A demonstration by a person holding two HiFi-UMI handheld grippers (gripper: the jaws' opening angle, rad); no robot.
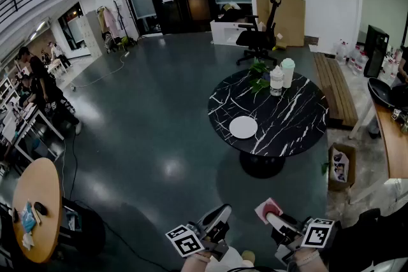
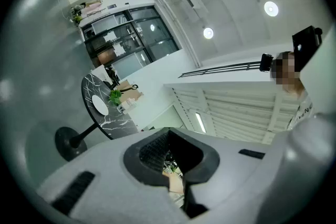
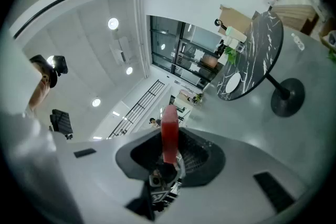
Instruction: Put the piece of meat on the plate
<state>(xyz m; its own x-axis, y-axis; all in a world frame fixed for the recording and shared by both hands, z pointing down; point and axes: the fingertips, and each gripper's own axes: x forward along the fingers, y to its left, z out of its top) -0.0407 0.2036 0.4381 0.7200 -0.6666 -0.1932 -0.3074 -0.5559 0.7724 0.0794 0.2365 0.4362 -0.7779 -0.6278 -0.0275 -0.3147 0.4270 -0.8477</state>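
Note:
The piece of meat (image 1: 267,207) is a flat red slice that stands on edge between the pads of my right gripper (image 1: 273,216), which is shut on it. It rises out of the jaws in the right gripper view as the red meat (image 3: 169,131), clamped by the right gripper (image 3: 169,150). A white plate (image 1: 243,127) lies bare on the near left part of a round black marble table (image 1: 293,127), well ahead of both grippers. My left gripper (image 1: 215,218) hovers beside the right one over the floor. The left gripper (image 2: 170,153) has its jaws slightly parted and holds nothing.
Two lidded cups (image 1: 282,78) and a small plant (image 1: 258,76) stand at the table's far edge. A black office chair (image 1: 258,38), a wooden bench (image 1: 331,86) and a cardboard box (image 1: 339,165) surround it. A round wooden table (image 1: 38,207) and several people stand at the left.

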